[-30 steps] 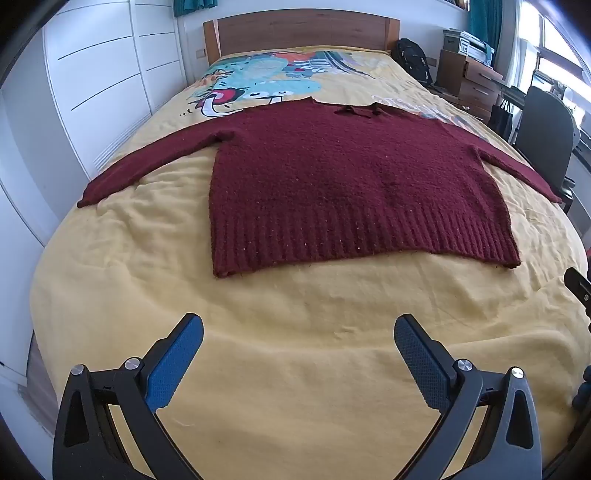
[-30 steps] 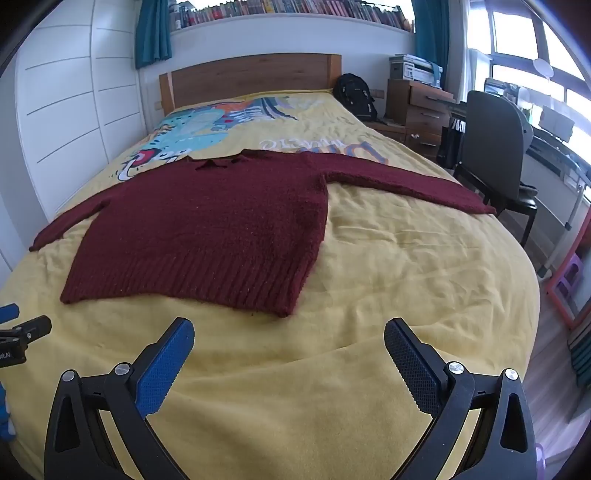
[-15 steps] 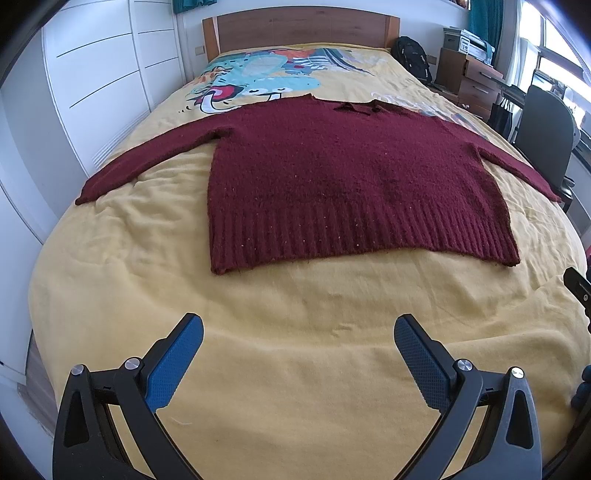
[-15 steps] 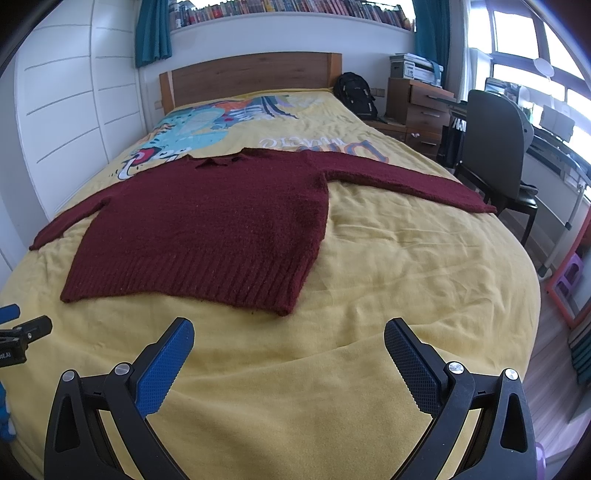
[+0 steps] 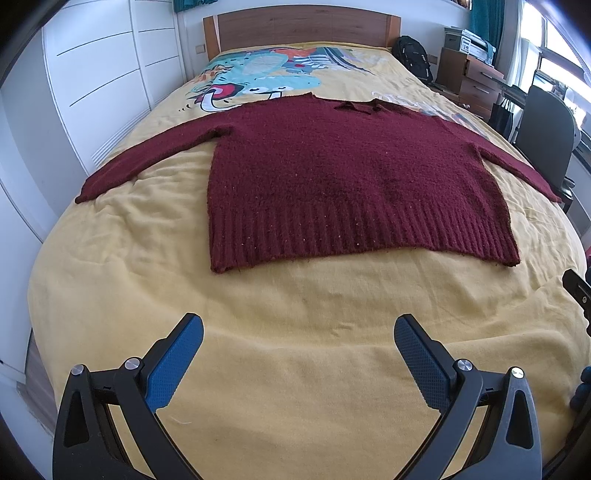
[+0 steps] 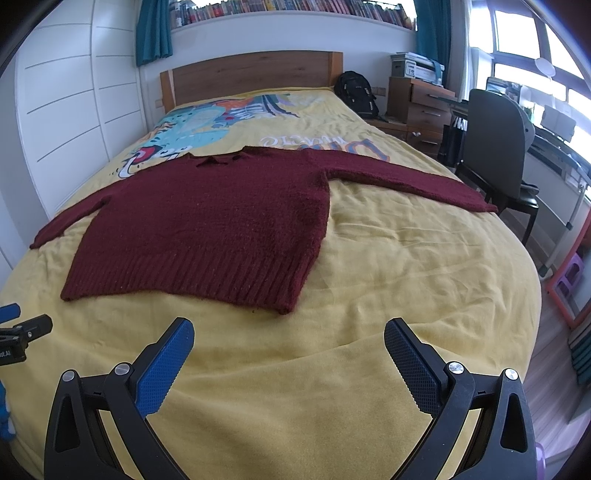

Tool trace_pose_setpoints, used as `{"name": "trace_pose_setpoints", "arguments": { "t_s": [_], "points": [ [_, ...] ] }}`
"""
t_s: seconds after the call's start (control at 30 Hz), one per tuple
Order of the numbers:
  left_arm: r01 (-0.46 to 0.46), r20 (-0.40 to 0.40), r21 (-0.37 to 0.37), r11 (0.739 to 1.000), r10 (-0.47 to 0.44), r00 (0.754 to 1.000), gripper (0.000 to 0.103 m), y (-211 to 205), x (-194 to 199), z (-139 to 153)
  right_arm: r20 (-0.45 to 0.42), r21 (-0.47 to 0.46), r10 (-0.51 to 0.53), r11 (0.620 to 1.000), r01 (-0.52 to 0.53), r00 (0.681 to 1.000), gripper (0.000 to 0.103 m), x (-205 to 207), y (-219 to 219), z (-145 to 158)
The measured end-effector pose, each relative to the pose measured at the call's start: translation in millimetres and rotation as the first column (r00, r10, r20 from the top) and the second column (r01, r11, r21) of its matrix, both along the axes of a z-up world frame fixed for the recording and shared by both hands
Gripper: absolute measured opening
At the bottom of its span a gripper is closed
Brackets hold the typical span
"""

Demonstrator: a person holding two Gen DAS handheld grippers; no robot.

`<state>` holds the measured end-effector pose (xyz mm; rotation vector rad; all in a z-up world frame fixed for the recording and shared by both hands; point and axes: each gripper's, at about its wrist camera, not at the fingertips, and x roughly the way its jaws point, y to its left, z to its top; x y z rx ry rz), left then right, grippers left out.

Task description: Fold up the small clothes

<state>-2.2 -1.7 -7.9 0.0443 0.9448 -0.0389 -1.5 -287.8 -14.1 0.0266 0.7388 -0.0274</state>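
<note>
Sweater (image 5: 351, 177) lies flat and face up on the bed (image 5: 295, 332), sleeves spread out left and right, ribbed hem (image 5: 362, 240) at the near edge, collar at the far end toward the headboard (image 5: 299, 26). No fold made yet.

Left gripper (image 5: 298, 332) hovers over bare yellow cover near the hem, fingers wide apart, holding nothing. Right gripper (image 6: 289, 334) same: fingers wide apart, empty, just near of the hem's right corner (image 6: 284, 308).

Risks from here:
- Pinching the cover along with the knit. Cover is soft and wrinkled right under the hem, so a low grasp could drag bedding up with it.
- Thick fuzzy knit; a shallow bite at the hem could slip out mid-lift (judgement, not seen).
- Catching only the top layer, so front and back separate and the fold goes skewed.
- Right sleeve (image 6: 410, 181) runs out to the bed's right edge by the chair (image 6: 495, 147); a tug could slide it off the side.
- Uneven lift between the two grippers would twist the body and bunch it.
</note>
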Motion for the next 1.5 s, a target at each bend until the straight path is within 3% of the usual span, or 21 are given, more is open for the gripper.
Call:
{"name": "trace_pose_setpoints", "arguments": {
  "t_s": [1.5],
  "points": [
    [-0.012, -0.017, -0.018, 1.0, 0.012, 1.0, 0.102, -0.8, 1.0, 1.0, -0.01, 0.005, -0.001, 1.0, 0.001, 1.0, 0.103, -0.9, 1.7, -4.4]
  ]
}}
